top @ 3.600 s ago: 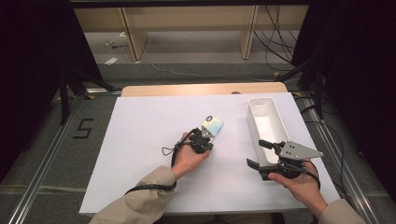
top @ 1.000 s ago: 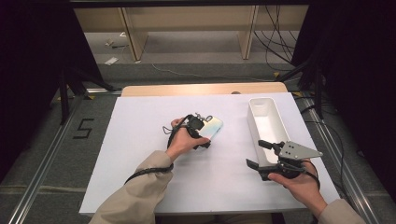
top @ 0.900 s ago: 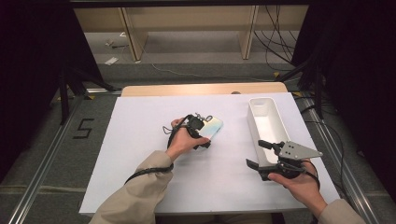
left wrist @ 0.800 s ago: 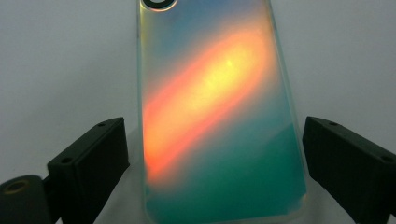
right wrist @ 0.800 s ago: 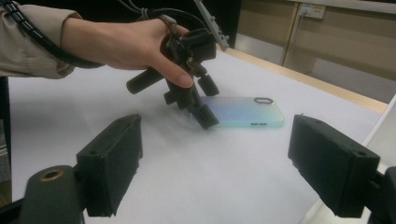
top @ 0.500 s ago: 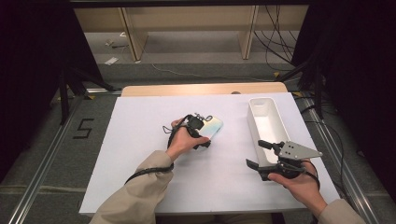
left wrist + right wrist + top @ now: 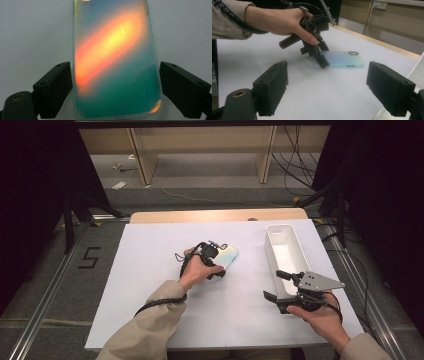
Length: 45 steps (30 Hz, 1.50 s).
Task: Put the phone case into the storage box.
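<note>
The phone case [image 7: 226,256] lies flat on the white bench [image 7: 150,270], near its middle, left of the white tray [image 7: 282,251] and well apart from it. The left claw [image 7: 216,268] stands over the near end of the case, tilted down onto it. In the left gripper view the case [image 7: 116,62] lies between the two black jaws, its long axis running straight away from the claw, in line with the claw's reach. The jaws straddle its narrow width and have just been closing; slim gaps show on both sides, so the pads do not yet press on it.

The right claw [image 7: 282,290] rests near the tray's near end, spread wide with nothing between its jaws; from its own view the case [image 7: 344,59] lies well ahead, broadside on.

Judgement: the left hand is far the nearer, already aligned across the short axis. The coming move turns on closing squarely on the two long edges; a skewed pinch could let the smooth case slip out.
</note>
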Each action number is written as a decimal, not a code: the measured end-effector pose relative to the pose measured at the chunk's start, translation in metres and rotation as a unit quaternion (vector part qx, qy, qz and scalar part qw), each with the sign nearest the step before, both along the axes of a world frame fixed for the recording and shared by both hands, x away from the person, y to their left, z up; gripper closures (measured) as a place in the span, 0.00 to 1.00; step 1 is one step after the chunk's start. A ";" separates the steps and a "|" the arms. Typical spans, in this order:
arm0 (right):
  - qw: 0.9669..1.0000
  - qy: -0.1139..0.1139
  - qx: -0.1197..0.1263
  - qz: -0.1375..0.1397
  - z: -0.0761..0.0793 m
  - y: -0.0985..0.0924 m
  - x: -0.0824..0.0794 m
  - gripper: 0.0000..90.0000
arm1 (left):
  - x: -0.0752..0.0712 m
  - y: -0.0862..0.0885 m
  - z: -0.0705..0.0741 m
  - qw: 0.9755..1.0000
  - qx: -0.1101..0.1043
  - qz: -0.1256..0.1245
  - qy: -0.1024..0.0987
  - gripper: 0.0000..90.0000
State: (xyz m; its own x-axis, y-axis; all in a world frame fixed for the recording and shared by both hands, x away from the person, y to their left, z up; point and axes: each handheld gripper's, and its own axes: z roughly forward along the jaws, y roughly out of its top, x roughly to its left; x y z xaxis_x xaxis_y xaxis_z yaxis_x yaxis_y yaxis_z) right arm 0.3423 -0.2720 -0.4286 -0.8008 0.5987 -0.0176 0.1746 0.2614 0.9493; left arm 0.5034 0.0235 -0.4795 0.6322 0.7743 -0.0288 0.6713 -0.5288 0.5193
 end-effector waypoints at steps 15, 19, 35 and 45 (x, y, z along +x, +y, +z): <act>1.000 -0.001 0.001 0.000 0.000 0.000 0.000 0.20 | -0.002 -0.003 0.002 1.000 0.007 0.014 0.006 0.18; 1.000 -0.001 0.001 0.000 0.000 0.000 0.000 0.20 | -0.003 -0.003 0.002 1.000 0.005 0.017 0.004 0.18; 1.000 -0.003 0.003 -0.002 0.000 0.000 0.000 0.20 | -0.005 -0.002 0.001 1.000 0.000 0.022 0.000 0.19; 1.000 -0.003 0.003 -0.002 0.001 0.000 0.000 0.20 | -0.006 -0.002 0.000 1.000 -0.004 0.025 -0.005 0.19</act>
